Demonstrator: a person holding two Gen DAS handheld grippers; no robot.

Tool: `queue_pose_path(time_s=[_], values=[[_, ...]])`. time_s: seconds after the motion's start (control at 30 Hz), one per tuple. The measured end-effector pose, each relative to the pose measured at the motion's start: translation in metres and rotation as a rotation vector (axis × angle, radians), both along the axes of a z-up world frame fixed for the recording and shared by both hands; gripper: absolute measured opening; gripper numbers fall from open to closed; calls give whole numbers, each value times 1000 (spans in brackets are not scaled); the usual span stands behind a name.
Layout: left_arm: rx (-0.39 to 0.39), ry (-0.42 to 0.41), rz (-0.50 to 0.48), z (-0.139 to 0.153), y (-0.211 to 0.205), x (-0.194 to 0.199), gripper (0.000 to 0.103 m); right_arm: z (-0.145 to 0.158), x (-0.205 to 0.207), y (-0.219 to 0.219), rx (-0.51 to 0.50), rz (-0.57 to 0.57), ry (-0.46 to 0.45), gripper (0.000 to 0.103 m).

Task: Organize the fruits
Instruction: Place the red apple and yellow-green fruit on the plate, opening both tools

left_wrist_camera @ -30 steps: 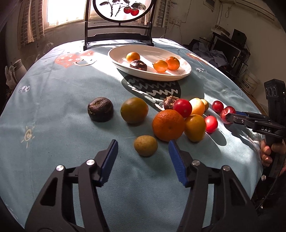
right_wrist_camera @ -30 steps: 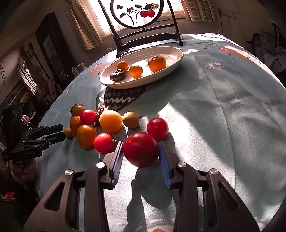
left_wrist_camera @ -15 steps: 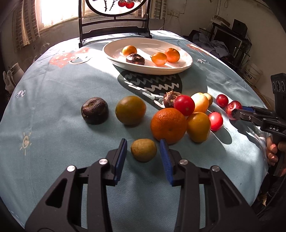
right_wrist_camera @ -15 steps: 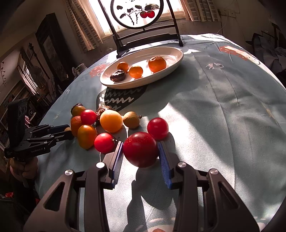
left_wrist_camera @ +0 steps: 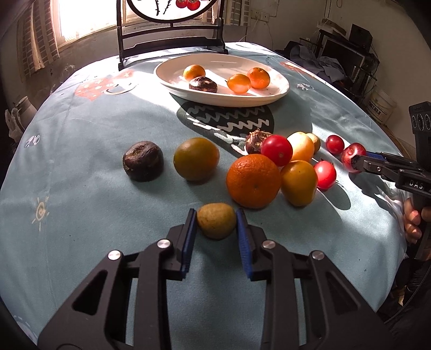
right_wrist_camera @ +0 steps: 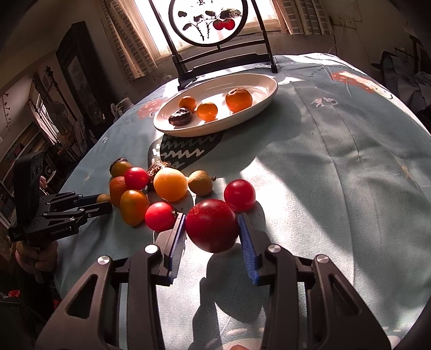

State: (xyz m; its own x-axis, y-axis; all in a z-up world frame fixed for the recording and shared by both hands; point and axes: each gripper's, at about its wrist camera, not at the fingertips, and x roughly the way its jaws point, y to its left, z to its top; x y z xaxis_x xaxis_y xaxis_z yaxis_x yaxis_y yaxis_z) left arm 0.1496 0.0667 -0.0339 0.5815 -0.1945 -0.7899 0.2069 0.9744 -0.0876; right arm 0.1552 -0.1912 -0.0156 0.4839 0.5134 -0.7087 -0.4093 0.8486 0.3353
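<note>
My left gripper (left_wrist_camera: 215, 216) is shut on a small brownish-yellow fruit (left_wrist_camera: 216, 220) at the near edge of the fruit pile on the table. My right gripper (right_wrist_camera: 212, 226) is shut on a big red fruit (right_wrist_camera: 211, 224) and holds it just above the cloth; it also shows at the right of the left wrist view (left_wrist_camera: 353, 157). A white oval plate (left_wrist_camera: 272, 97) at the back holds three small oranges and a dark fruit. A large orange (left_wrist_camera: 253, 184), tomatoes and yellow fruits lie clustered between the grippers.
A dark wrinkled fruit (left_wrist_camera: 143, 161) and a green-orange fruit (left_wrist_camera: 196, 158) lie apart to the left. A framed round screen on a black stand (right_wrist_camera: 207, 21) stands behind the plate. The table edge drops off near both hands.
My left gripper moved forward around the small brownish fruit and closed on it. My right gripper kept hold of the red fruit and lifted slightly.
</note>
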Motion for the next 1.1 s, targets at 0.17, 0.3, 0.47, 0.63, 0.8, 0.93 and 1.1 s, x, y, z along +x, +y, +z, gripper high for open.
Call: queue_pose_path(time_s=[0.17, 0.3, 0.47, 0.63, 0.8, 0.93, 1.1], values=[[-63, -65, 0, 30, 7, 1, 29, 11, 3, 7, -2, 36, -27, 40], [-96, -144, 6, 62, 1, 30, 30, 38, 30, 21, 28, 56, -94, 40], [-89, -147, 49, 78, -10, 103, 30, 47, 98, 42, 14, 15, -130, 40], [-41, -89, 119, 66, -7, 168, 30, 26, 148, 54, -1, -9, -61, 40], [-17, -36, 159, 48, 2, 199, 30, 15, 165, 55, -22, -10, -29, 40], [12, -13, 177, 40, 2, 206, 43, 13, 167, 57, -21, -2, -20, 46], [22, -101, 195, 63, 4, 175, 82, 34, 148, 42, 18, -7, -92, 49]])
